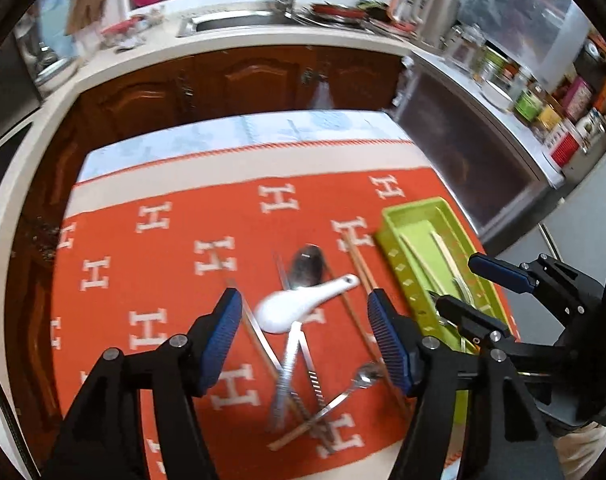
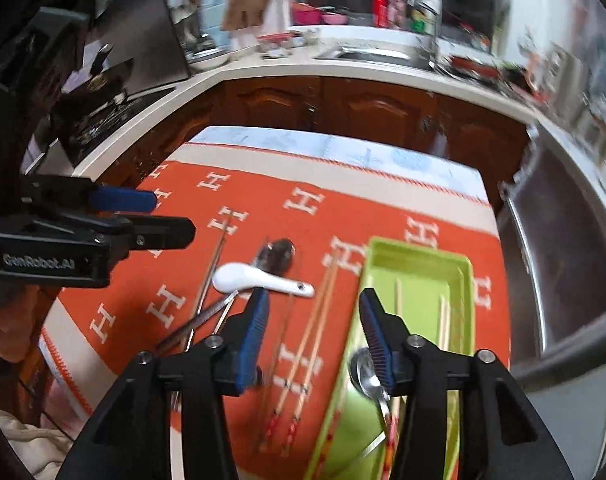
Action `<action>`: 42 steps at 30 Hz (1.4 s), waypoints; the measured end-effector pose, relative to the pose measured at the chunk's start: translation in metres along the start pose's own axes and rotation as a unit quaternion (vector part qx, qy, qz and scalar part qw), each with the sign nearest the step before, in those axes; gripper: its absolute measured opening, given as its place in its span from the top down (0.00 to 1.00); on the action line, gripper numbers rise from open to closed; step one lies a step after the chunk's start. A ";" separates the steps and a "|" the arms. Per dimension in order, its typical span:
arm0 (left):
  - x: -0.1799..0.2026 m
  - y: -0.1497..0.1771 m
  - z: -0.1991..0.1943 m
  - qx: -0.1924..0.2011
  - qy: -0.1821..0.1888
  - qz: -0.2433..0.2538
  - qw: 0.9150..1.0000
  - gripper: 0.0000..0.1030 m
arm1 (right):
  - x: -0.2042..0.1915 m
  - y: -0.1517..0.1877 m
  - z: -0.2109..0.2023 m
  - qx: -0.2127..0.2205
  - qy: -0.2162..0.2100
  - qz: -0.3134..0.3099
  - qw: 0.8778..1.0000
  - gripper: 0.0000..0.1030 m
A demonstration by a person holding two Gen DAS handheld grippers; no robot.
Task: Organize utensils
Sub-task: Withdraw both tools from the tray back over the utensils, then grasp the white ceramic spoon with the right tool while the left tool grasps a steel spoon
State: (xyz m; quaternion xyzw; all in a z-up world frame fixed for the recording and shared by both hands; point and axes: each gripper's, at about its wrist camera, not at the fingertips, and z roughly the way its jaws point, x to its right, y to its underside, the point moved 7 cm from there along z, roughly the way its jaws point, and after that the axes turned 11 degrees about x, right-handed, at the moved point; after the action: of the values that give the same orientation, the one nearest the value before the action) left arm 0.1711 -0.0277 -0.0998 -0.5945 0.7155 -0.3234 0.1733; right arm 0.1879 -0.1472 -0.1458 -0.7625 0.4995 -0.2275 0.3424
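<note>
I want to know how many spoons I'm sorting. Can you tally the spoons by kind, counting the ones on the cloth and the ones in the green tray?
White ceramic spoon: 1
Metal spoons: 3 (this large one and a small one on the cloth, another in the green tray)
Total: 4 spoons

Your left hand-held gripper (image 1: pixel 303 340) and right hand-held gripper (image 2: pixel 313 334) were black-framed, with ribbed blue pads, silver screws, and white "GenRobot.AI" lettering.
</note>
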 end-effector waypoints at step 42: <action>-0.042 0.066 0.087 -0.076 0.005 0.027 0.997 0.44 | -0.044 0.018 0.142 -0.088 -0.090 -0.007 0.992 0.96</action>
State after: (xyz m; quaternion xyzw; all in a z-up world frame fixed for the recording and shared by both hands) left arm 0.1867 -0.0039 -0.2131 -0.5848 0.7546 -0.2666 0.1325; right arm 0.2574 -0.0692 -0.2532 -0.8108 0.4791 -0.1154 0.3157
